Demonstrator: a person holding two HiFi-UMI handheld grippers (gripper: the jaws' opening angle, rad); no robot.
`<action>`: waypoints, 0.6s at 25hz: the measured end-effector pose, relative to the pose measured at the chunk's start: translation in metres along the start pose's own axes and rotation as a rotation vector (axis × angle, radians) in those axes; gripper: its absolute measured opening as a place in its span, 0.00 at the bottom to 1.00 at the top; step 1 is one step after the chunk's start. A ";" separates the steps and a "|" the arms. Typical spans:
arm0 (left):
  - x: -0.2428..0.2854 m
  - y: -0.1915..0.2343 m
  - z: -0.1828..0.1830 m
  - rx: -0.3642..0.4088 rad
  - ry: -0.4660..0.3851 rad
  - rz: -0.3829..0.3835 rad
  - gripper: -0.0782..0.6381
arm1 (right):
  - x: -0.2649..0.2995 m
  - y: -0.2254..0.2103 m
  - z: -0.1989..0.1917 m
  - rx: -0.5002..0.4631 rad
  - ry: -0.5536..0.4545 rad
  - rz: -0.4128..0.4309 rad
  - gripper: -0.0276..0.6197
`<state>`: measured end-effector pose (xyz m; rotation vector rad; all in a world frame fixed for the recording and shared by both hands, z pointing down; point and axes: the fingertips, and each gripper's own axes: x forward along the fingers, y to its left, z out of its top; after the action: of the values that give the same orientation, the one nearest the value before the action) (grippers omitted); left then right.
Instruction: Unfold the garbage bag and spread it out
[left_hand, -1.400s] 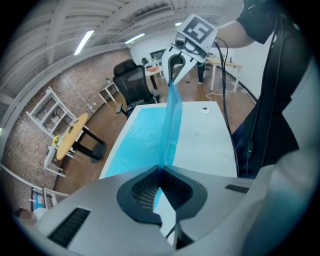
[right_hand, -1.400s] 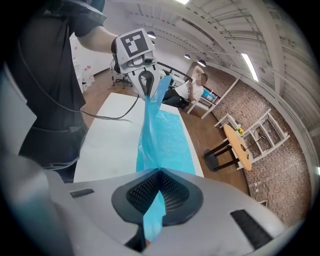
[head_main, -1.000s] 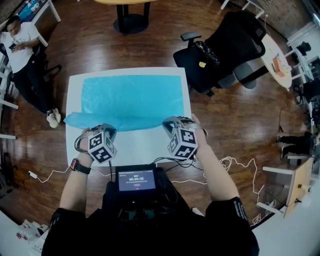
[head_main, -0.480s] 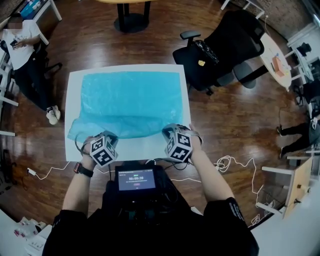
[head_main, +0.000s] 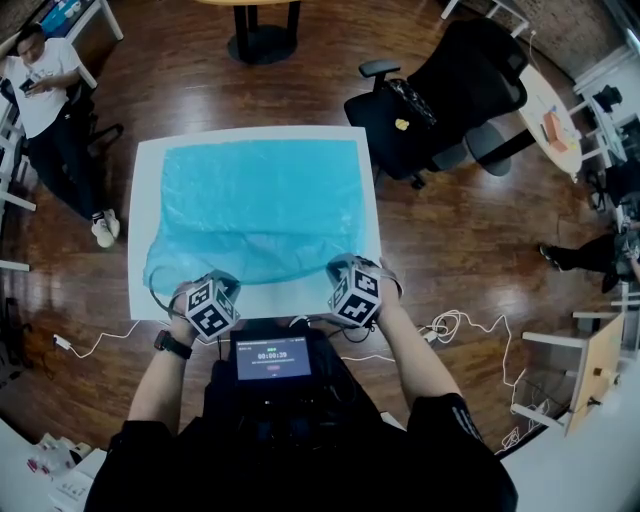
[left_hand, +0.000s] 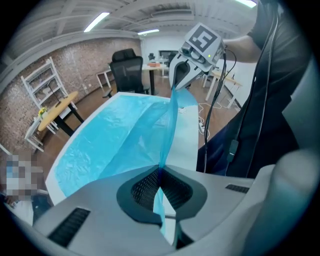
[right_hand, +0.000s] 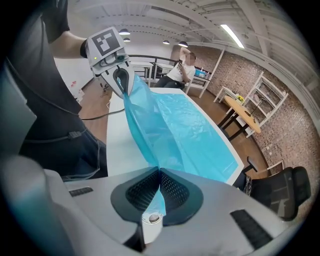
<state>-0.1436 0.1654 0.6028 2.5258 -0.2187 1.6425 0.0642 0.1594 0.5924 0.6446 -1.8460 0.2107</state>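
A light blue garbage bag (head_main: 260, 200) lies spread over most of the white table (head_main: 145, 170). Its near edge is lifted between my two grippers. My left gripper (head_main: 214, 282) is shut on the bag's near left corner, and the film runs up between its pads (left_hand: 160, 172). My right gripper (head_main: 346, 270) pinches the near right corner (right_hand: 160, 172). Its jaws have just been opening a little, with the film still caught between the pads. Each gripper shows in the other's view, the right gripper (left_hand: 181, 75) and the left gripper (right_hand: 120, 80), with the bag's edge taut between them.
A black office chair (head_main: 450, 90) stands off the table's far right corner. A person sits at the far left (head_main: 40, 90). A round table's base (head_main: 262, 40) is beyond the far edge. Cables (head_main: 450, 330) trail on the wooden floor. A screen (head_main: 272, 358) sits at my chest.
Both grippers have come toward me and downward with the bag's near edge. The bag now reaches further over the near part of the table.
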 end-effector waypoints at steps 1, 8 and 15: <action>0.001 -0.002 0.000 -0.012 -0.007 -0.009 0.12 | 0.002 0.001 -0.003 0.007 0.005 0.002 0.10; 0.015 -0.019 -0.006 -0.084 -0.023 -0.081 0.12 | 0.017 0.013 -0.023 0.056 0.042 0.021 0.10; 0.026 -0.024 -0.008 -0.236 -0.074 -0.166 0.12 | 0.031 0.026 -0.038 0.140 0.042 0.052 0.11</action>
<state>-0.1358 0.1893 0.6287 2.3602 -0.1911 1.3763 0.0738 0.1874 0.6393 0.6840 -1.8201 0.3877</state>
